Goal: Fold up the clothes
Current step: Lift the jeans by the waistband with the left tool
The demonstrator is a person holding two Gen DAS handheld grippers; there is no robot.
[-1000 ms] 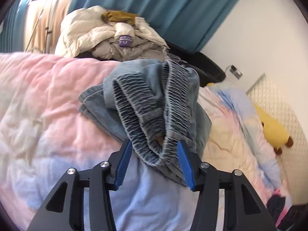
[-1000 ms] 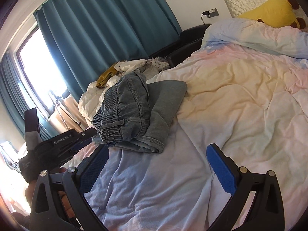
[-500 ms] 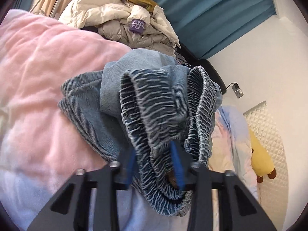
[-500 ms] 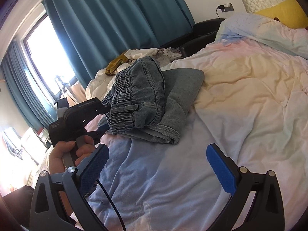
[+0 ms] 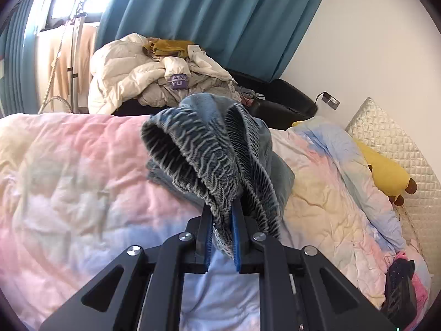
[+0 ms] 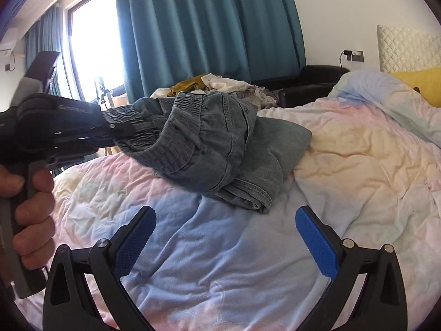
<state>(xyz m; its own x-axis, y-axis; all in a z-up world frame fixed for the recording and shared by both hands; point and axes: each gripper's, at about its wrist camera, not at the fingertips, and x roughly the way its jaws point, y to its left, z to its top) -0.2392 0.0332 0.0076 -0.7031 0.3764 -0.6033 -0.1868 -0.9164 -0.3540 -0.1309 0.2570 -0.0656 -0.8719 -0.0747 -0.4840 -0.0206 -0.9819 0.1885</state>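
Note:
Folded blue denim jeans (image 5: 209, 160) lie on the pastel duvet (image 5: 69, 179). My left gripper (image 5: 222, 215) has its blue pads closing on the elastic waistband and pressing the fabric between them. The waistband end hangs lifted off the bed, while the folded legs (image 6: 275, 151) still rest on the duvet. From the right wrist view, the left gripper (image 6: 121, 132) comes in from the left, held by a hand (image 6: 30, 212). My right gripper (image 6: 225, 212) stands open above bare duvet, in front of the jeans (image 6: 209, 149) and apart from them.
A pile of cream jackets and other clothes (image 5: 154, 80) sits on a black chair behind the bed. A yellow plush toy (image 5: 386, 171) and a quilted headboard (image 5: 399, 138) lie at the right. A dark garment (image 5: 399, 289) rests near the lower right. Teal curtains (image 6: 206, 27) hang behind.
The left gripper's jaws closed on the jeans' waistband and lifted that end off the duvet. The right gripper stayed open and shifted across the bed, rolling somewhat.

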